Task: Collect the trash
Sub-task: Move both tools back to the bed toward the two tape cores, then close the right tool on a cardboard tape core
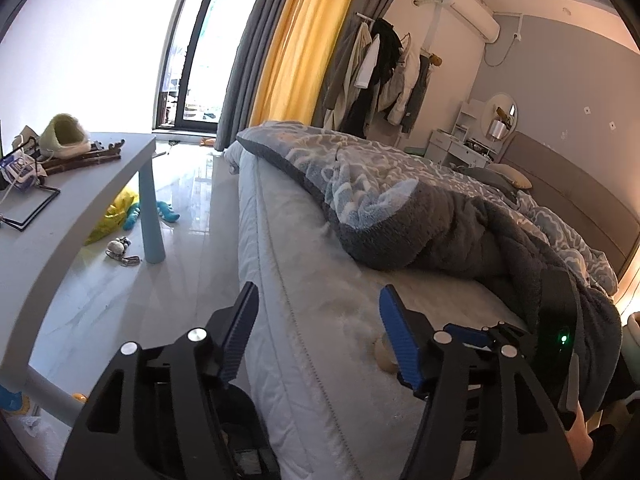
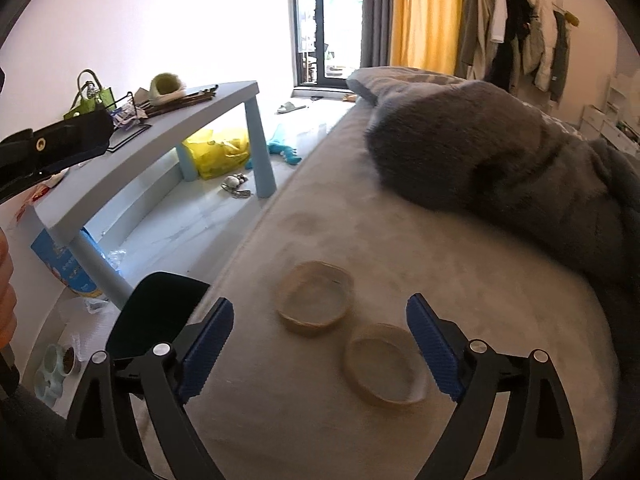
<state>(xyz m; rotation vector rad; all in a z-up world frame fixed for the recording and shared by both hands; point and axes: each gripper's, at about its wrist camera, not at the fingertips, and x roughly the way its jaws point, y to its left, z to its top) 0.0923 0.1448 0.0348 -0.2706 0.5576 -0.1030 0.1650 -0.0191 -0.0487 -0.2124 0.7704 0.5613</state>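
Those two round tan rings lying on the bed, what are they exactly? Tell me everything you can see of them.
The two tan rings look like shallow round hoops, perhaps empty tape rolls or paper rims, though the blurred view leaves that unsure. Each is a thin light-brown wall, and the grey mattress shows through its open middle. They lie flat, side by side and apart. The nearer one lies between the open jaws of the right gripper, untouched.

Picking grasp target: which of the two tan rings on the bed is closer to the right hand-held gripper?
The lower-right ring, beside the right hand-held gripper's right finger. The other ring lies farther up the mattress, toward the table.
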